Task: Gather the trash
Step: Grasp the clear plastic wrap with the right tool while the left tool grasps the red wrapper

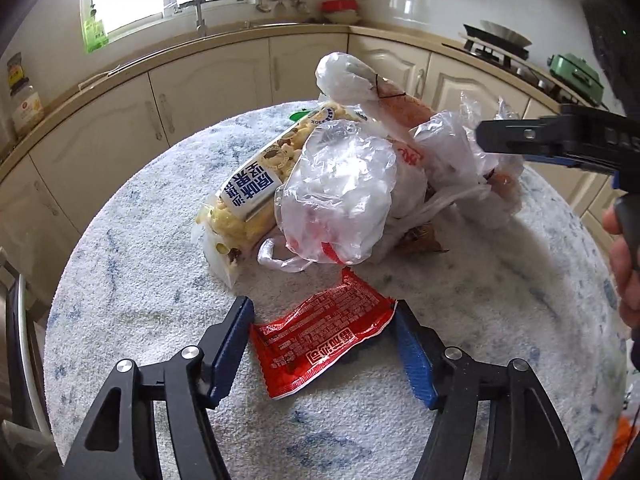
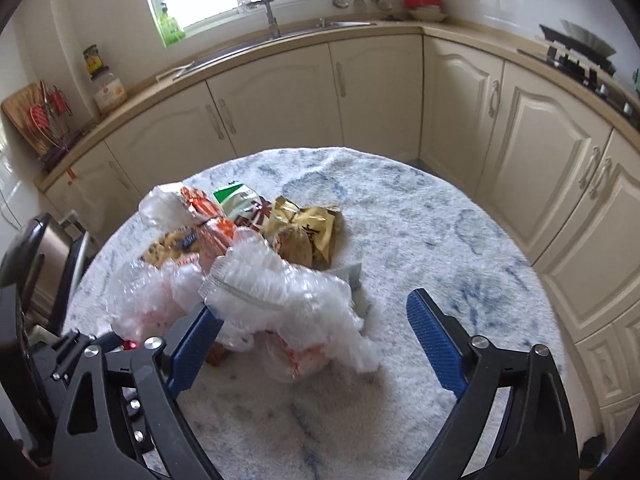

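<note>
Round desk point(image 1: 140, 248) covered with a fluffy white-and-blue cloth; trash piled near its middle.

Left claw point(image 1: 324, 344): jaws partway apart, straddling a flat red sachet point(image 1: 320, 340) that lies on the cloth. Both blue pads sit at the sachet's ends; the right pad appears to meet its corner, the left pad stands just beside its edge. A firm grip cannot be confirmed, and the sachet still lies flat on the desk.

Right claw point(image 2: 316, 340): jaws wide. A crumpled clear plastic bag point(image 2: 280, 292) lies between them, against the left pad and apart from the right pad point(image 2: 436, 344). Not pinched.

Containers and contents:
- Clear plastic bag point(image 1: 340, 200) in the left wrist view, knotted, holds something white with red print; contents otherwise unreadable.
- Long snack packet point(image 1: 256, 184) with a blue-and-white label, yellowish pieces visible through the film, lying beside that bag.
- Gold wrapper point(image 2: 308, 232), crumpled and open, behind the pile in the right wrist view, with a brown round item at its mouth.
- Orange-and-white wrapper point(image 2: 208, 216) under the clear film.

A person's hand point(image 1: 624, 264) holds the right claw's handle at the frame edge.
</note>
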Motion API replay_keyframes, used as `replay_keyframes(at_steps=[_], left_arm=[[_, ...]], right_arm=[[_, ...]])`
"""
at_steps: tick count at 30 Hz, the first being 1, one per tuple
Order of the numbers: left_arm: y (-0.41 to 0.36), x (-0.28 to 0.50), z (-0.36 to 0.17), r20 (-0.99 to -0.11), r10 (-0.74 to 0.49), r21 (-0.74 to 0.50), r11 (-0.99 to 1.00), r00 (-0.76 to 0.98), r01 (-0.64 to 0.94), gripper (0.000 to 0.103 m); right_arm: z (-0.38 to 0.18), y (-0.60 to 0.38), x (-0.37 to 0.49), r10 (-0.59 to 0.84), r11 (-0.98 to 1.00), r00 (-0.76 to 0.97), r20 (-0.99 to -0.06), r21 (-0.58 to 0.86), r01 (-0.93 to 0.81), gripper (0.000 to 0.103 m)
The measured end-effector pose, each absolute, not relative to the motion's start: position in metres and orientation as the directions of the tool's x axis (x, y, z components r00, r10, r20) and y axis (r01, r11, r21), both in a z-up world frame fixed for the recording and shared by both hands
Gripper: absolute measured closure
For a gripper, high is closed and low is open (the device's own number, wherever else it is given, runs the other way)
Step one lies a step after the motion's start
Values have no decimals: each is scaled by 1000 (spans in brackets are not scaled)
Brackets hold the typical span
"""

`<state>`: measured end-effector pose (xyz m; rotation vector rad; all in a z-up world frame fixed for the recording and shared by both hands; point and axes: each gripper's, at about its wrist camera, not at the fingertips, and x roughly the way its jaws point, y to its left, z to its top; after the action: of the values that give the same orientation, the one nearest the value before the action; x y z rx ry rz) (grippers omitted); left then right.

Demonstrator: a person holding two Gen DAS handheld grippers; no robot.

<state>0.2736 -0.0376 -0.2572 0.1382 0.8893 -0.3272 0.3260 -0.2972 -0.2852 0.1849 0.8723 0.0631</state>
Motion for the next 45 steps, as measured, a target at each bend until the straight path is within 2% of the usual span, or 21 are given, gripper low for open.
replay_keyframes(at_steps=[1, 2, 3, 5, 7, 9, 12, 13, 14, 29, 39, 45], left_arm=[[-37, 274, -257, -779, -230, -28, 942, 584, 334, 41], [-35, 276, -257, -777, -244, -46, 942, 581, 333, 46], [-36, 268, -258, -774, -254, -56, 940, 581, 336, 49], [-37, 267, -258, -775, -252, -59, 942, 579, 332, 50], [-38, 264, -257, -773, -257, -68, 943, 580, 327, 51], [-35, 259, -254, -767, -294, -116, 938, 570, 327, 54], [-33, 253, -251, -755, -328, -154, 930, 569, 332, 60], [-33, 251, -250, -751, -335, -159, 928, 569, 336, 72], [-34, 250, -250, -751, -346, -172, 925, 563, 339, 75], [-47, 208, -241, -734, -385, -206, 911, 560, 357, 77], [-79, 175, -187, -656, -444, -181, 878, 610, 443, 77], [-125, 157, -144, -592, -519, -157, 825, 617, 543, 77]], right_arm=[[-289, -298, 331, 145, 978, 635, -759, 206, 22, 29], [-293, -302, 335, 184, 968, 626, -758, 251, 19, 33], [-297, -305, 337, 234, 951, 623, -746, 310, 14, 42], [-301, -310, 337, 285, 927, 620, -731, 374, 14, 51], [-298, -312, 332, 308, 917, 629, -714, 400, 4, 70], [-296, -314, 325, 281, 925, 637, -718, 380, 21, 80], [-294, -325, 312, 293, 911, 647, -704, 411, 34, 81], [-292, -328, 307, 288, 912, 653, -700, 409, 37, 81], [-290, -329, 301, 288, 912, 662, -692, 409, 31, 81], [-263, -336, 226, 267, 919, 708, -654, 393, 16, 81], [-235, -363, 175, 218, 922, 766, -605, 386, 42, 81], [-217, -392, 141, 166, 918, 806, -568, 388, 84, 81]])
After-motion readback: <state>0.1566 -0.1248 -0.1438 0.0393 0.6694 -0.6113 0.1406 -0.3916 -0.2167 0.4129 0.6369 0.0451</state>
